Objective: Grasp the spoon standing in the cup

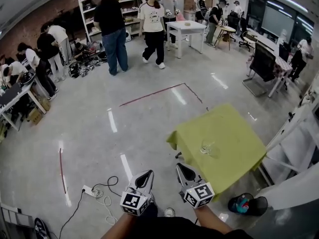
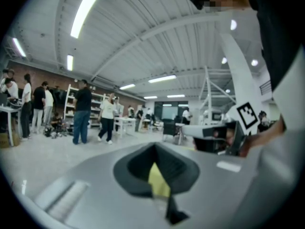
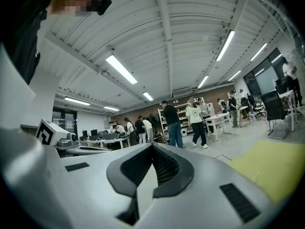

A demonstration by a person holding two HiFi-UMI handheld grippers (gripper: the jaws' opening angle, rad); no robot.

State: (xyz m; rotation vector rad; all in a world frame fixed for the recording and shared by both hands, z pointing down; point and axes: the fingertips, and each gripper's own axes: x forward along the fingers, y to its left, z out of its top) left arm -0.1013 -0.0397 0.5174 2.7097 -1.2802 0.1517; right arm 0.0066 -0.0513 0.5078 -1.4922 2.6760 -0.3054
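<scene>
A clear glass cup (image 1: 207,147) stands near the middle of a small table covered with a yellow-green cloth (image 1: 234,133). The spoon in it is too small to make out. Both grippers are held low in front of me, short of the table's near left corner. My left gripper (image 1: 146,175) is shut and empty, pointing at the floor ahead. My right gripper (image 1: 181,167) is also shut with nothing in it, its tip close to the cloth's edge. In the right gripper view the jaws (image 3: 153,147) meet, with the cloth (image 3: 276,166) off to the right.
A white power strip and cables (image 1: 92,190) lie on the floor to the left. A dark bag (image 1: 247,204) sits by the table's near corner. White racking (image 1: 299,148) stands on the right. Several people (image 1: 112,29) and tables (image 1: 185,30) fill the far side of the room.
</scene>
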